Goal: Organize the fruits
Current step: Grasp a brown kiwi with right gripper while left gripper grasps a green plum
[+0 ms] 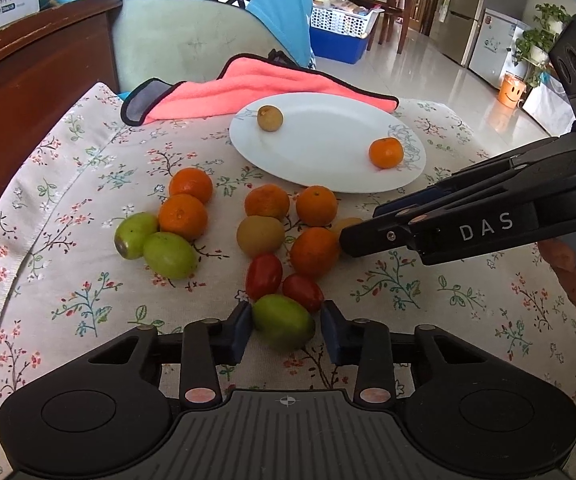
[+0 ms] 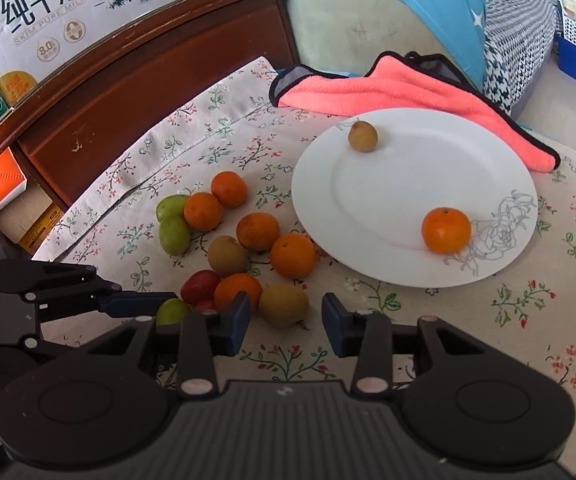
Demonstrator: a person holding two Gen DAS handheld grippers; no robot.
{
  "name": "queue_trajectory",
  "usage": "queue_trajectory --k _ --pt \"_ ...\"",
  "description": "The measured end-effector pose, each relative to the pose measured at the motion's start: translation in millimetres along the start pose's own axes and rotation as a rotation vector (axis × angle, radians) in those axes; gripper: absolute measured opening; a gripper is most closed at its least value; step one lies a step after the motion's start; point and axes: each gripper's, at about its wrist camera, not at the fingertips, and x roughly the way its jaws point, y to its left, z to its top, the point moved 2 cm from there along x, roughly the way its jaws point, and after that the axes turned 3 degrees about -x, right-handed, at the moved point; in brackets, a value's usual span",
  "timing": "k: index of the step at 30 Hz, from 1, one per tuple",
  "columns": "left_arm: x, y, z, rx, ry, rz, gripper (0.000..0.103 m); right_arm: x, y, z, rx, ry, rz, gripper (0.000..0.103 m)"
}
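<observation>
Between the spread fingers of my left gripper (image 1: pixel 286 330) sits a green fruit (image 1: pixel 283 321); the left pad touches it, the right pad stands just clear, so nothing is clamped. Just beyond it lie two red fruits (image 1: pixel 264 276) and a cluster of oranges (image 1: pixel 314 251). My right gripper (image 2: pixel 286 320) is likewise released, its jaws apart around a brown fruit (image 2: pixel 284 305), no contact visible. Ahead of both grippers, the white plate (image 2: pixel 392 200) carries one orange (image 2: pixel 446 230) and one small brown fruit (image 2: pixel 363 136). Beyond the plate lies a pink cloth (image 2: pixel 400 88). All rests on a floral tablecloth (image 1: pixel 88 280).
</observation>
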Motion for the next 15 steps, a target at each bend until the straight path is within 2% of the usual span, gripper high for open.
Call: queue_trajectory --k 8,10,11,15 --pt "0 0 -1 0.001 -0.005 0.004 0.035 12 2 -3 -0.007 0.015 0.003 0.040" --pt "0 1 -1 -0.004 -0.004 0.002 0.034 12 3 -3 -0.018 0.007 0.005 0.031" --pt "0 1 0 -0.007 -0.004 0.003 0.031 11 2 -3 -0.019 0.006 0.006 0.031" --pt "-3 1 0 -0.014 0.003 -0.007 0.031 9 1 -2 -0.012 -0.003 0.006 0.030"
